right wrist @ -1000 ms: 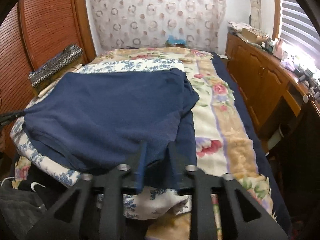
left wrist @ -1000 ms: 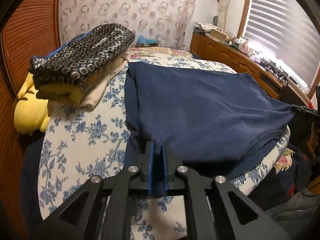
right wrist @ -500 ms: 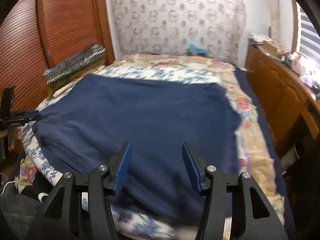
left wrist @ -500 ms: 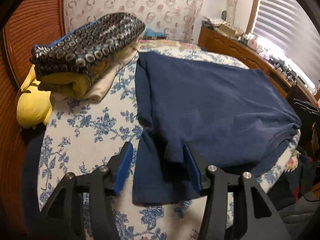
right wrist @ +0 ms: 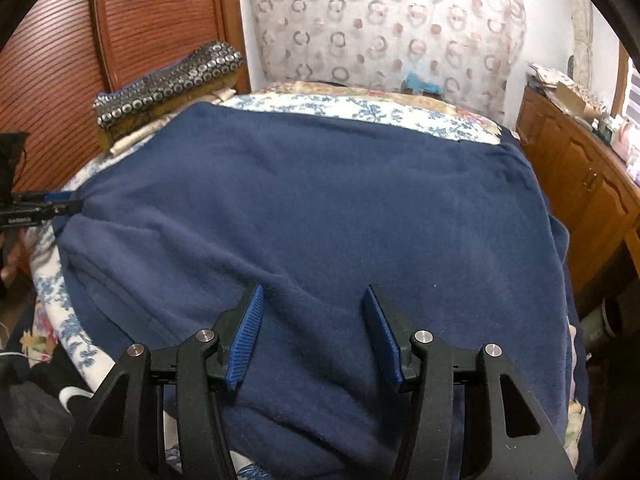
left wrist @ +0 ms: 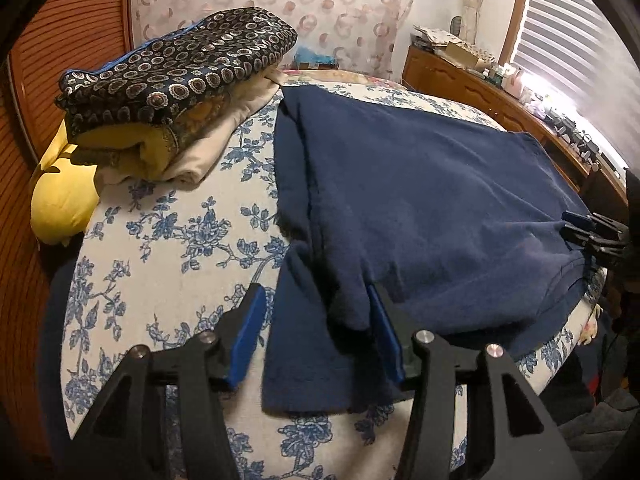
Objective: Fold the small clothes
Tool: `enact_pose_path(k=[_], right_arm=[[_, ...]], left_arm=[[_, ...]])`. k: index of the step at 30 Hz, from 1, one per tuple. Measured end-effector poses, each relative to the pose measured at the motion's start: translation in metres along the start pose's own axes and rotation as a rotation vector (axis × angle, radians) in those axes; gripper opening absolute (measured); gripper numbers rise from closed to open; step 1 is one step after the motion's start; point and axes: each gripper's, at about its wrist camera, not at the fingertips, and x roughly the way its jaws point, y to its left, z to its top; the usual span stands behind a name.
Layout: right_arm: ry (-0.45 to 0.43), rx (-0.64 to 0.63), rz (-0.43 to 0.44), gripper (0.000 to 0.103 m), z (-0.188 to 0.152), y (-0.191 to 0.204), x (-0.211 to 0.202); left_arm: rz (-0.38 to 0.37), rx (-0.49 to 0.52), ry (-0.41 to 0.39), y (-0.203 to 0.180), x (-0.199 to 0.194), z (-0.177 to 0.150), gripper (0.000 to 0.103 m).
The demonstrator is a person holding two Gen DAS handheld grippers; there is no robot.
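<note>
A navy blue garment [left wrist: 420,200] lies folded over on the floral bedspread [left wrist: 172,240]. In the left wrist view, my left gripper [left wrist: 316,300] stands open at the garment's near left corner. A loose fold of cloth lies between its blue pads [left wrist: 246,336] and is not pinched. My right gripper [right wrist: 313,296] hovers low over the navy garment [right wrist: 320,200] near its front edge. Its jaws are opening, the cloth lies under them and nothing is gripped. Each gripper also shows at the edge of the other's view, the right gripper [left wrist: 592,232] and the left gripper [right wrist: 44,204].
A stack of folded textiles topped by dark ring-patterned cloth [left wrist: 180,68] sits at the bed's left, with a yellow pillow [left wrist: 60,208] below it. A wooden slatted wall [right wrist: 152,20] runs on the left. A cluttered wooden cabinet [right wrist: 580,184] stands on the right. Dark clothes [right wrist: 36,400] lie beyond the bed's near edge.
Both grippers went from shut on the garment's corners to open, and the cloth settled onto the bed. The right gripper moved left and down, over the garment's middle.
</note>
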Motion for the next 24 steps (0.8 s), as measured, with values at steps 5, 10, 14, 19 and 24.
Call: enact_pose_path(k=[5,10,14,19,24], right_arm=[[-0.031,0.002,-0.002,0.063,-0.006,-0.001,0.000],[-0.084,0.000,-0.013,0.065,-0.013,0.000,-0.002],[-0.090,0.003,-0.012,0.065,-0.014,-0.001,-0.002],[-0.091,0.003,-0.009,0.065,-0.014,-0.001,-0.003],[-0.071,0.002,-0.001,0.066,-0.011,-0.003,-0.004]], left_arm=[[0.011,-0.006,-0.015,-0.002,0.000,-0.002,0.051],[0.002,-0.025,-0.032,-0.001,-0.001,-0.003,0.051],[-0.025,-0.030,-0.036,-0.002,-0.001,-0.004,0.032],[-0.059,-0.012,-0.057,-0.016,-0.007,-0.002,0.006],[-0.131,0.020,-0.129,-0.038,-0.029,0.019,0.006]])
